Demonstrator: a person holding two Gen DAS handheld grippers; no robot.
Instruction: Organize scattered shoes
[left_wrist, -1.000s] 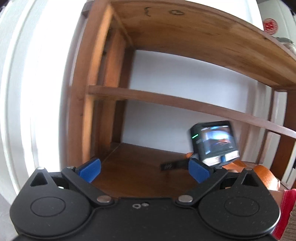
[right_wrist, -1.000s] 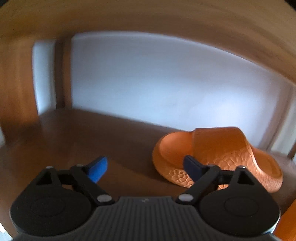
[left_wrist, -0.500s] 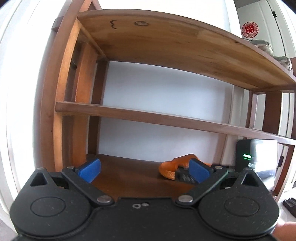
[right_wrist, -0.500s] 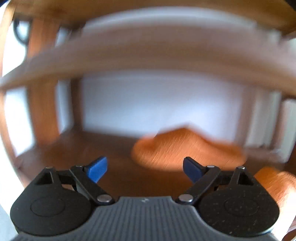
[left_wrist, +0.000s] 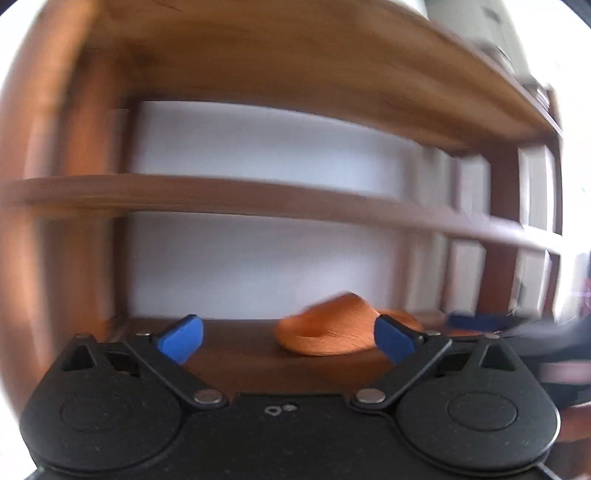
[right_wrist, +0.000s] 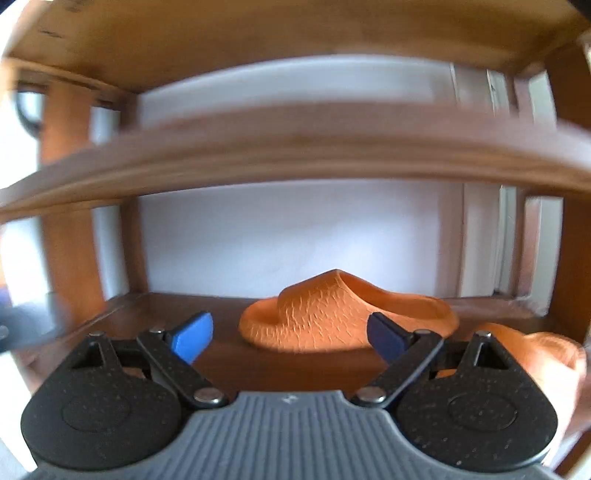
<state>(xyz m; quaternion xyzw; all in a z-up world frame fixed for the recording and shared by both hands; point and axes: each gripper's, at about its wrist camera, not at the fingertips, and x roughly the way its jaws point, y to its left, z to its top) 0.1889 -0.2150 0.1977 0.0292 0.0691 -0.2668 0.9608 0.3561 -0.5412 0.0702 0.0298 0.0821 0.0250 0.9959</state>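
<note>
An orange textured slipper (right_wrist: 332, 314) lies on its sole on the bottom board (right_wrist: 166, 306) of a wooden shoe rack, toe to the left. A second orange slipper (right_wrist: 535, 350) shows at the right edge, partly hidden behind my right gripper's body. My right gripper (right_wrist: 290, 338) is open in front of the rack, short of the first slipper, with nothing between its fingers. My left gripper (left_wrist: 287, 341) also faces the rack, and the same slipper (left_wrist: 325, 332) appears blurred beyond its fingers. Its jaws are closing, still wide apart, with nothing between them.
The rack has a middle shelf (right_wrist: 295, 147) and a top board (left_wrist: 295, 55) above the bottom one, wooden posts at both sides and a white wall behind. A blurred dark shape (left_wrist: 535, 332) sits at the right edge of the left wrist view.
Both grippers have drawn back from the rack, so more shelves show. The left view swung toward the slipper and its blue pads stand slightly closer together. The right view shows the slipper farther off.
</note>
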